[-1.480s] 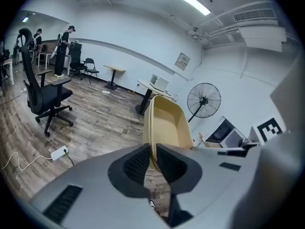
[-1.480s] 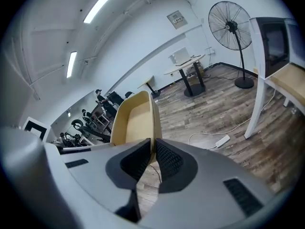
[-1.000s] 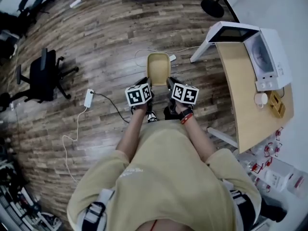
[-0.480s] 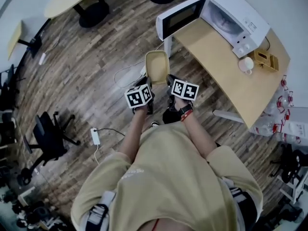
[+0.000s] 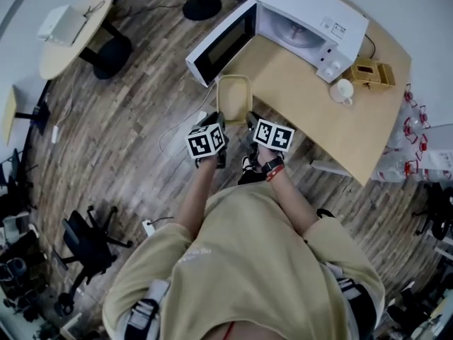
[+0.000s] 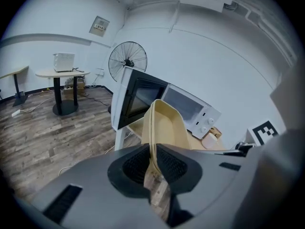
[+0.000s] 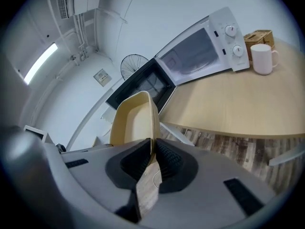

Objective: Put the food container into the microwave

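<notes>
Head view: pale-yellow oblong food container [image 5: 233, 98], empty, rim pinched by left claw [image 5: 219, 123] and right claw [image 5: 250, 120].

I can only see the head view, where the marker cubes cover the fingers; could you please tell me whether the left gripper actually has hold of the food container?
Observer: Yes. In the left gripper view, the left gripper has its fingers closed on the rim of the food container.
Operator: Thank you. And the right one?
Observer: The right gripper view shows the right gripper pinching the container's rim in the same way, with no gap at the pads.
Operator: Is anything standing beyond the microwave door?
Observer: From the left gripper view, the round head of a standing fan rises behind the open door of the microwave.
</notes>
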A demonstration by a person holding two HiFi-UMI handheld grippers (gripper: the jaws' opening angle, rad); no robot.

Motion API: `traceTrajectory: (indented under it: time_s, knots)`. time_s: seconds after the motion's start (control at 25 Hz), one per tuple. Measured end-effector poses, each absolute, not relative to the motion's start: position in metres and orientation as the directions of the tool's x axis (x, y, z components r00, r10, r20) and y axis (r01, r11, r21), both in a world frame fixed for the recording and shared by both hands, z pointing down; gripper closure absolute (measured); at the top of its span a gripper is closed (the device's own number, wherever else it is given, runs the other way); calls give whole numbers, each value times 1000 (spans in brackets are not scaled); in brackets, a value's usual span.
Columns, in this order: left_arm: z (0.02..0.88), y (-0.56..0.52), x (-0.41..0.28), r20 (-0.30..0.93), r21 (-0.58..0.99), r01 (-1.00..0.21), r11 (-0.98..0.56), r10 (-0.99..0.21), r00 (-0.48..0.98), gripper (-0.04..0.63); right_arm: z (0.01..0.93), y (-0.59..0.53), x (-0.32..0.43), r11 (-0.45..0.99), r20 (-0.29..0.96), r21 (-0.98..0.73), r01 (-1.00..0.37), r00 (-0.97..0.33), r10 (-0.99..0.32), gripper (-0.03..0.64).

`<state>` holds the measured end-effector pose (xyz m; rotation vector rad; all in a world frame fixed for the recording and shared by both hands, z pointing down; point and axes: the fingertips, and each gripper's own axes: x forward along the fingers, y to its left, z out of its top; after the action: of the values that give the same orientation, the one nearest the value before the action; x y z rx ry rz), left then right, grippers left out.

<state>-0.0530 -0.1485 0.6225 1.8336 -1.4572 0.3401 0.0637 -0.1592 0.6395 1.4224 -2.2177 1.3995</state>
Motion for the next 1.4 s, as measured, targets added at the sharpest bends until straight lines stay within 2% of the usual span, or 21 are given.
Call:
traceTrajectory:
  time_s: [0.48,0.72,1.04,1.4]
  knots:
    - [630,-217,44,652,376,-894,-245,-615,443,534,653,-201,159,-102,582,-634,-767,-386,-716,565]
    - [638,-248,70,647,385,-848,-364,-549,529,534,658,-214,181,-193,594,-620,-761,-294,-749,561]
    - [636,-287,108,622,416,-730,-543,-415,663,534,651,-230,210,-347,595,-601,-720,-113,-796,561]
    - [627,-314,109,590,452,-647,-614,-338,733,534,640,-247,205,-436,597,-566,-700,16,-802,561]
